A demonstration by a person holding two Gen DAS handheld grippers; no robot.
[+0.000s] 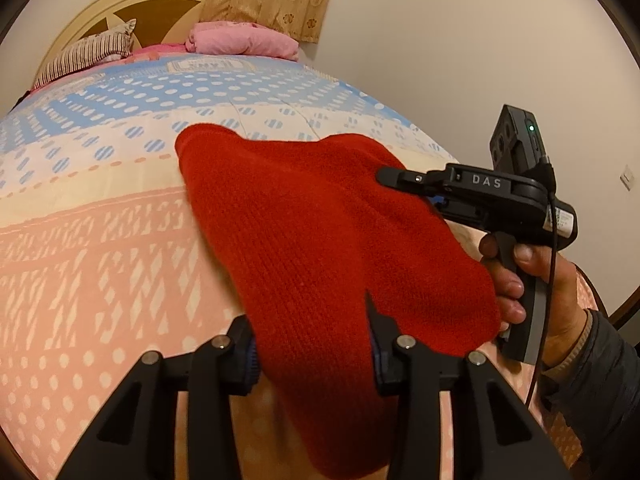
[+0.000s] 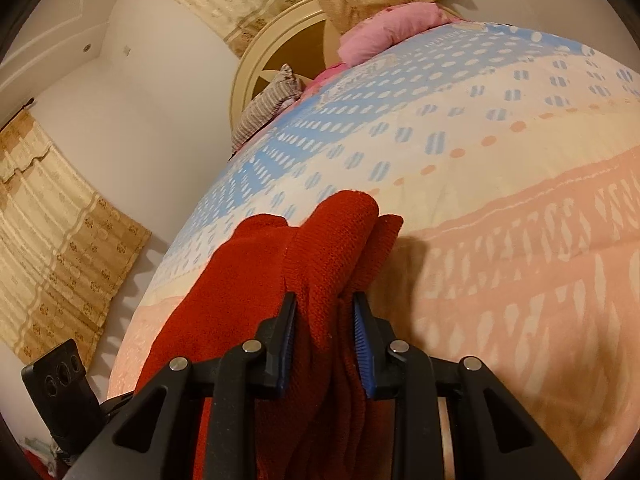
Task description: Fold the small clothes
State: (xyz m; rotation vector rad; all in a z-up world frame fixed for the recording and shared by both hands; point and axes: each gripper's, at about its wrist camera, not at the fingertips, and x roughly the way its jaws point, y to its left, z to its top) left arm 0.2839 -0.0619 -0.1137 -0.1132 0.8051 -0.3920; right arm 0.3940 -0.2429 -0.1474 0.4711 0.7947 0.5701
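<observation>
A red knit garment (image 1: 304, 220) lies partly lifted off the bed's patterned quilt (image 1: 100, 240). In the left wrist view its near end runs down between the fingers of my left gripper (image 1: 310, 352), which is shut on it. My right gripper (image 1: 390, 178), held by a hand (image 1: 532, 280), reaches in from the right and pinches the garment's right edge. In the right wrist view the right gripper (image 2: 324, 332) is shut on a bunched fold of the garment (image 2: 340, 232), its blue pads pressing both sides. The garment's underside is hidden.
The quilt (image 2: 500, 220) covers the whole bed. At the head stand a cream headboard (image 1: 132, 8), a striped pillow (image 1: 88, 56) and a folded pink blanket (image 1: 244, 40). Beige curtains (image 2: 60, 220) hang beside the bed, and a plain wall (image 1: 460, 60) runs along the right.
</observation>
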